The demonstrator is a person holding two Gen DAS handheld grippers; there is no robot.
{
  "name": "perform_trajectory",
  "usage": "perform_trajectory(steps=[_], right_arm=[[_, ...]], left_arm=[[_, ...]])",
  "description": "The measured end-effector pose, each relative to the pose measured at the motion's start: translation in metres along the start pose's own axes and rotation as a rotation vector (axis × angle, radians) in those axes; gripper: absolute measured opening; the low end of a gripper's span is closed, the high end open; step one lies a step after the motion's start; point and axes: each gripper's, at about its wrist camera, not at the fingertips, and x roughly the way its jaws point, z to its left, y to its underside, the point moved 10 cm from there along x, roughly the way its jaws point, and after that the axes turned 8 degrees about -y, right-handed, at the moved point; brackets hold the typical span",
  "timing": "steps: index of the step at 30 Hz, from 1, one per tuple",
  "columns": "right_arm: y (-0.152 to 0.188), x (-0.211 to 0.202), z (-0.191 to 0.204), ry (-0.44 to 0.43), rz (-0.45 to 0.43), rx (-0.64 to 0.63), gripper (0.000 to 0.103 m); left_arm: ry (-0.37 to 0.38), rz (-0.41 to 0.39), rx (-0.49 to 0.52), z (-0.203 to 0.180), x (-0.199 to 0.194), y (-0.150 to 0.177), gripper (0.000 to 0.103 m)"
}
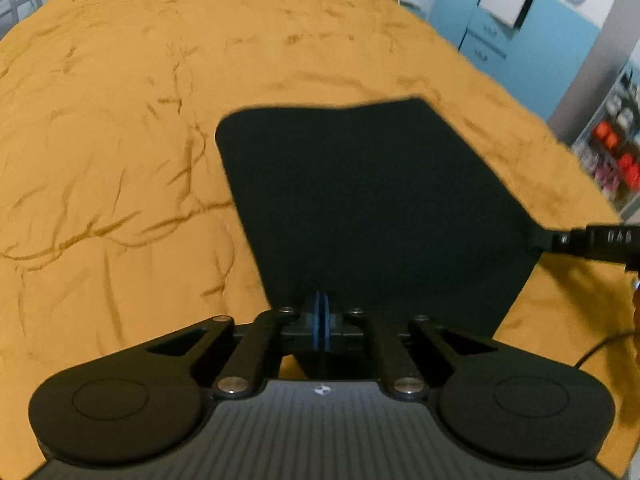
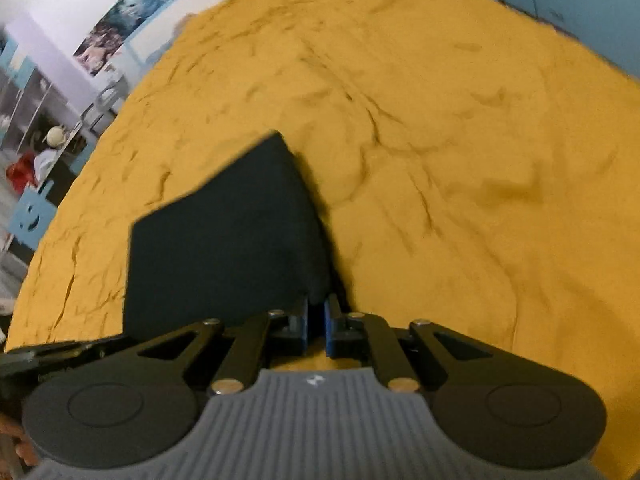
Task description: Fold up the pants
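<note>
The black pants (image 1: 372, 200) lie as a flat folded panel over the mustard-yellow bedspread (image 1: 120, 120). My left gripper (image 1: 320, 312) is shut on the near edge of the pants. My right gripper (image 2: 317, 316) is shut on another corner of the pants (image 2: 224, 240), which rises slightly off the spread. The right gripper also shows in the left wrist view (image 1: 592, 240) at the right edge, pinching the pants' right corner. The left gripper shows dimly at the lower left of the right wrist view (image 2: 60, 354).
The wrinkled bedspread (image 2: 460, 140) fills most of both views. A blue cabinet (image 1: 500, 40) and shelves with red items (image 1: 616, 152) stand beyond the bed's right side. Shelving, pictures and a blue sign (image 2: 32, 212) sit along the left wall.
</note>
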Motion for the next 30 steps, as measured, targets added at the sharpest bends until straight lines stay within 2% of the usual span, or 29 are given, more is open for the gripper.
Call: perform_trajectory(steps=[7,13,15,18,20,24,27,28,29,30], right_arm=[[0.007,0.005,-0.005,0.015,0.000,-0.001,0.001],[0.007,0.004,-0.001,0.046,-0.005,-0.041,0.003],[0.007,0.002,0.001,0.064,-0.003,-0.068,0.009],[0.003,-0.005,0.004,0.086,-0.008,-0.111,0.018],[-0.002,-0.017,0.006,0.095,-0.024,-0.136,0.020],[-0.016,-0.038,0.011,0.100,-0.068,-0.188,0.022],[-0.031,-0.041,0.019,0.069,-0.097,-0.220,0.023],[-0.037,-0.040,0.021,0.064,-0.109,-0.233,0.019],[-0.041,-0.038,0.025,0.060,-0.115,-0.245,0.010],[-0.046,-0.033,0.027,0.055,-0.116,-0.258,0.006]], left_arm=[[-0.002,0.016,0.058,-0.009,-0.010,0.028,0.003],[0.040,0.078,0.029,-0.010,-0.023,0.056,0.003],[0.049,0.106,0.034,-0.010,-0.024,0.067,0.003],[0.055,0.102,0.041,-0.006,-0.032,0.070,0.003],[0.074,0.089,0.030,-0.003,-0.042,0.062,0.004],[0.071,-0.008,0.003,0.011,-0.059,0.029,0.004],[0.034,-0.078,-0.038,0.025,-0.059,-0.006,0.004],[0.024,-0.102,-0.054,0.028,-0.058,-0.017,0.004],[0.017,-0.122,-0.072,0.031,-0.055,-0.029,0.004],[0.015,-0.137,-0.096,0.034,-0.051,-0.040,0.004]])
